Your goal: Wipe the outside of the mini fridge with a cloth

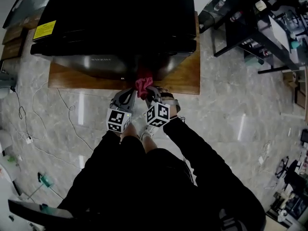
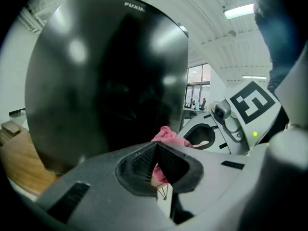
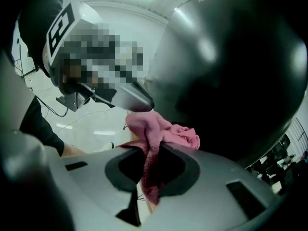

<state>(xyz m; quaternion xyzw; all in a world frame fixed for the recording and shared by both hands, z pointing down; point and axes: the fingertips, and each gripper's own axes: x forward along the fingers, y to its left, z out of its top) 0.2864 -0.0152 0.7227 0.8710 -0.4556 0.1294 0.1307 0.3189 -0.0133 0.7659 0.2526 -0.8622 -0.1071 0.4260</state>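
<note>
Lab-like workroom — stone-look floor (image 1: 231, 129), loose cables (image 1: 70, 109), cluttered equipment racks (image 1: 262, 30), ceiling strip lights (image 2: 239, 10)

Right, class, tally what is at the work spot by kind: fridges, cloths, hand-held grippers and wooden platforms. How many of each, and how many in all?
mini fridge: 1
pink cloth: 1
hand-held grippers: 2, the left hand-held gripper and the right hand-held gripper, both shut on the cloth
wooden platform: 1
Total: 5
</note>
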